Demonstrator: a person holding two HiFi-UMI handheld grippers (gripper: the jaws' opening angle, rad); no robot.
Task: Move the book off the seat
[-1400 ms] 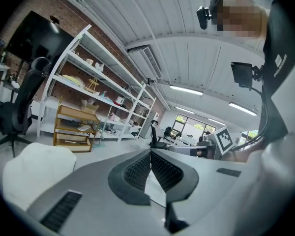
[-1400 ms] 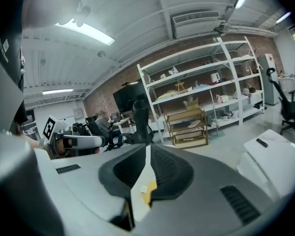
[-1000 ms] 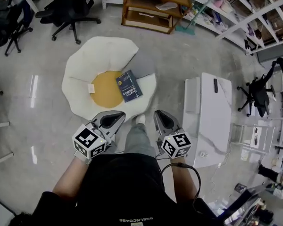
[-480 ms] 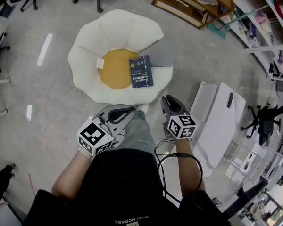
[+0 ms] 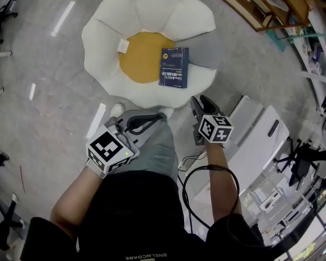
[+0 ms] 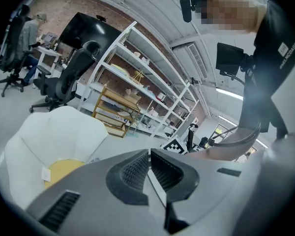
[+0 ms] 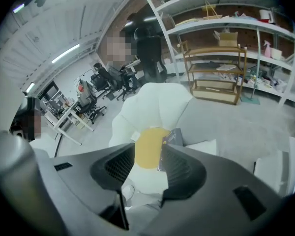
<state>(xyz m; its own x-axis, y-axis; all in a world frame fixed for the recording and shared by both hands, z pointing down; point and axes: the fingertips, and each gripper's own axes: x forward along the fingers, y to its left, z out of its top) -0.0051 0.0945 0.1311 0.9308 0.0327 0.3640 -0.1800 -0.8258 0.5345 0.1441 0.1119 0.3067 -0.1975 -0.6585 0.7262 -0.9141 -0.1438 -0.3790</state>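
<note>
The book (image 5: 174,67) lies flat on the seat (image 5: 152,15), a big white flower-shaped cushion. Half of the book is on the yellow middle (image 5: 141,58) and half is on the white part to its right. I am not there yet, so I think this step is the reach. To do it well, I want to bring my right claw (image 5: 204,103) low over the near white edge of the seat and aim at the short end of the book that faces me. I should slide one jaw under that end and keep the other jaw above it, then squeeze on the cover and pages together so the book does not flop open. The cushion looks soft, so I guess I can push down a little to get under. Close to me, my left claw (image 5: 146,123) sits just by my knee (image 5: 157,145). It leans only a little downward, and its jaws are pressed together with nothing in them (image 6: 148,166). My right claw is a bit further out and tips down more steeply toward the seat. Its jaws have just been opening and now stand apart with nothing between them (image 7: 147,163). Through the gap I see the yellow middle and one corner of the book (image 7: 173,136), well apart from the claw.
</note>
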